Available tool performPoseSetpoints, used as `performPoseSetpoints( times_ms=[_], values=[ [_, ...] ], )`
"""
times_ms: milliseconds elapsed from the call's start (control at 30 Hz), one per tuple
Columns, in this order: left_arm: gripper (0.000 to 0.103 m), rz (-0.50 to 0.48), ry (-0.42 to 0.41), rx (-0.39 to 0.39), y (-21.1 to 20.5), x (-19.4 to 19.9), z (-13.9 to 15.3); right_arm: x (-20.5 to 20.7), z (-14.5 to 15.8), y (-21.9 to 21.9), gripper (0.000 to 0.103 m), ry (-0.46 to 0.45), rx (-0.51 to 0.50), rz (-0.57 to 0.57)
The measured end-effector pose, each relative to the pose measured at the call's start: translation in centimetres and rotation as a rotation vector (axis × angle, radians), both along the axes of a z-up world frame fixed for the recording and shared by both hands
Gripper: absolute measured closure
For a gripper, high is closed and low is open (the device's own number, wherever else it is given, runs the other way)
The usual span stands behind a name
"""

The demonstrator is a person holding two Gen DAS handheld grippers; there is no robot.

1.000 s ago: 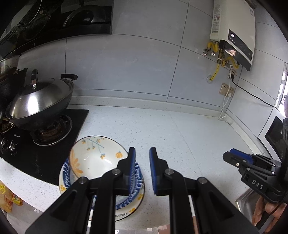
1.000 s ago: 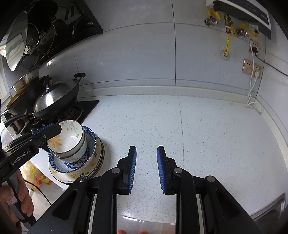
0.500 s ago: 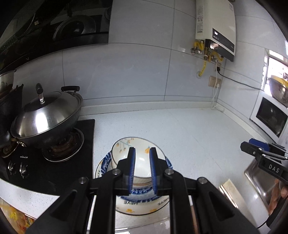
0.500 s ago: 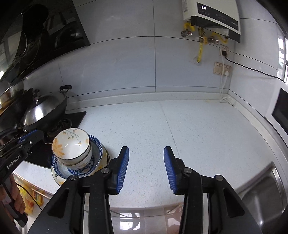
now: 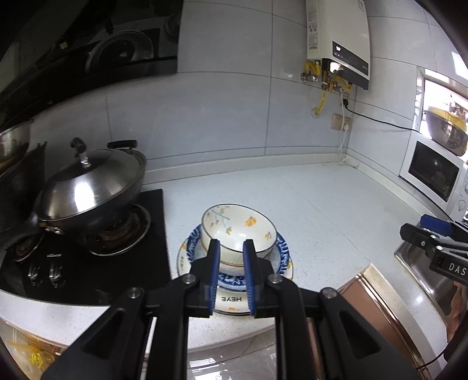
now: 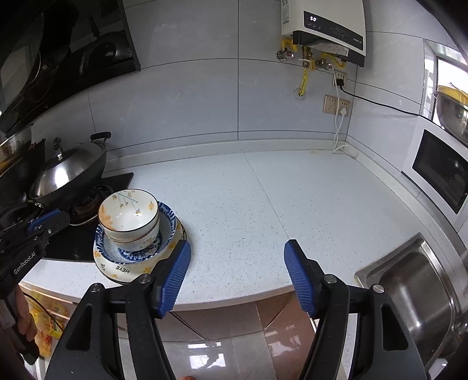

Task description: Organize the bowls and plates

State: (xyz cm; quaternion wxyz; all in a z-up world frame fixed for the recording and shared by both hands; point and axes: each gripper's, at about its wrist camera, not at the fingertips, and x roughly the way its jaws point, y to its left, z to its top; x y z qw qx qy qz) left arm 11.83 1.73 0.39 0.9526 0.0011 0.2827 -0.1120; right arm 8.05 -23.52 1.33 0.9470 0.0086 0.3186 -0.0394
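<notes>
Left wrist view: one stack (image 5: 234,254) sits at frame centre on the bench (image 5: 321,210), two floral bowls nested over a blue dish and a plate marked HEYE. The left tool (image 5: 229,248) is clenched, empty.

Right wrist view: the same stack (image 6: 131,231) lies lower left; the right tool (image 6: 237,254) is opening, nothing between.

This is a kitchen in a home. A big shiny pot with a lid (image 5: 87,187) sits on a black gas stove (image 5: 84,263). The counter (image 6: 278,204) is white with little specks, and grey tiles cover the wall (image 5: 219,117). A metal sink (image 6: 415,292) is set into the counter on the right. A white box on the wall (image 6: 324,26) is probably a water heater. A microwave (image 5: 433,172) stands in the corner.
</notes>
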Motion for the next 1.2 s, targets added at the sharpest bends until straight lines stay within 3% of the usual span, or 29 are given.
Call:
performPoseSetpoints(
  times_ms=[200, 300, 567, 933, 1200],
  values=[
    [0.086, 0.104, -0.029, 0.033, -0.9, -4.1, 1.3, -1.4, 0.2, -0.4, 0.040, -0.018, -0.004, 0.100],
    [0.074, 0.160, -0.034, 0.033, -2.0, -6.2, 1.9, -2.5, 0.3, -1.3, 0.040, -0.024, -0.007, 0.150],
    [0.074, 0.298, 0.000, 0.048, -3.7, -11.9, 2.1, -5.2, -0.2, -3.8, 0.038, -0.027, -0.013, 0.253],
    [0.074, 0.336, 0.044, -0.022, -1.0, -15.0, 1.7, -7.7, -0.8, -1.9, 0.038, -0.024, 0.004, 0.310],
    [0.074, 0.330, 0.023, 0.061, 0.6, -15.5, 1.4, -9.2, -0.7, 0.5, 0.032, -0.020, 0.001, 0.282]
  ],
)
